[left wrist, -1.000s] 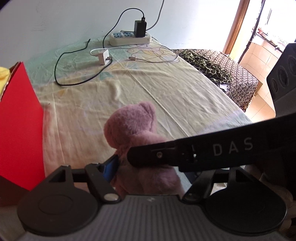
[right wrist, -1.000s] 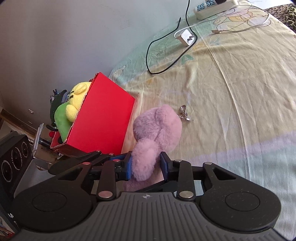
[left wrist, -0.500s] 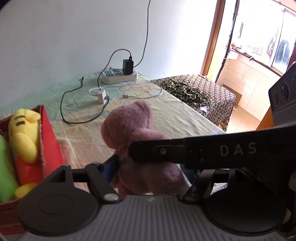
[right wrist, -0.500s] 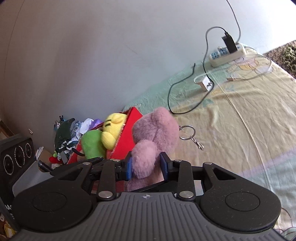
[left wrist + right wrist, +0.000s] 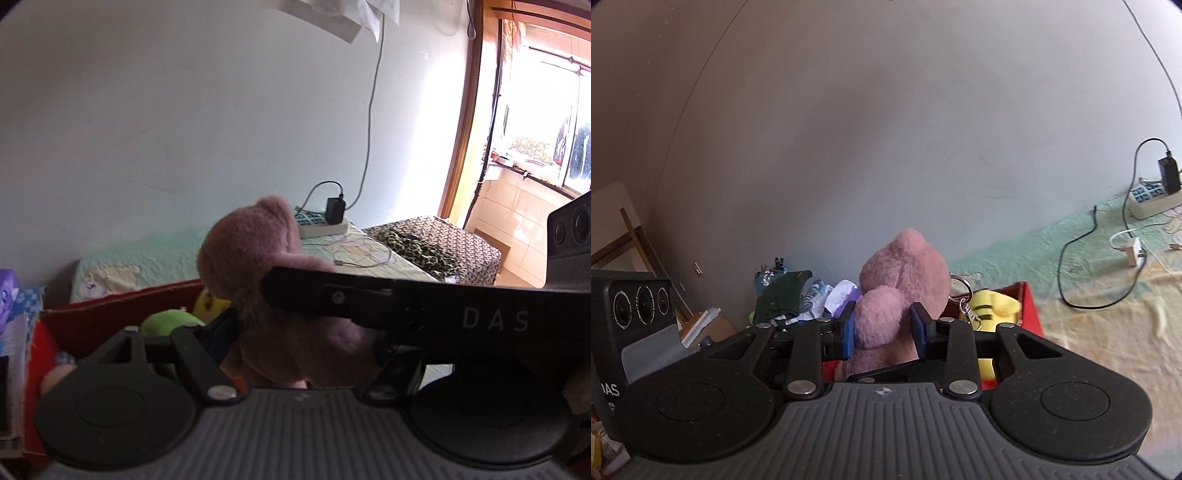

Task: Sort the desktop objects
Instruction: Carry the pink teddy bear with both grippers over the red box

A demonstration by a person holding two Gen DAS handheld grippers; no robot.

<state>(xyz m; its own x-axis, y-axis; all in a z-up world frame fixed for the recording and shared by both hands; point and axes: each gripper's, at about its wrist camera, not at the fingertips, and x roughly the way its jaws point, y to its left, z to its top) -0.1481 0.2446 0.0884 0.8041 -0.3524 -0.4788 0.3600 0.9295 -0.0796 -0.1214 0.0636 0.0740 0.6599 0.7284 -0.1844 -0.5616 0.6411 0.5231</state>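
Right wrist view shows our right gripper [image 5: 882, 328] clamped on the pink plush bear [image 5: 901, 280], held above the red box [image 5: 1028, 306], and the left gripper [image 5: 306, 328] also pinches it. Yellow plush [image 5: 993, 306] and green plush [image 5: 168, 321] already lie inside, so we judge only lowering and releasing the bear remains.

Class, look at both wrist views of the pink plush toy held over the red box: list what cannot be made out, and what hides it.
- Left wrist view: the pink plush toy's lower body, behind the right hand-held gripper's arm.
- Left wrist view: the left hand-held gripper's right fingertip, same cause.
- Right wrist view: the red box's inside, behind toy and right hand-held gripper.
- Both views: the toy's face, turned away.
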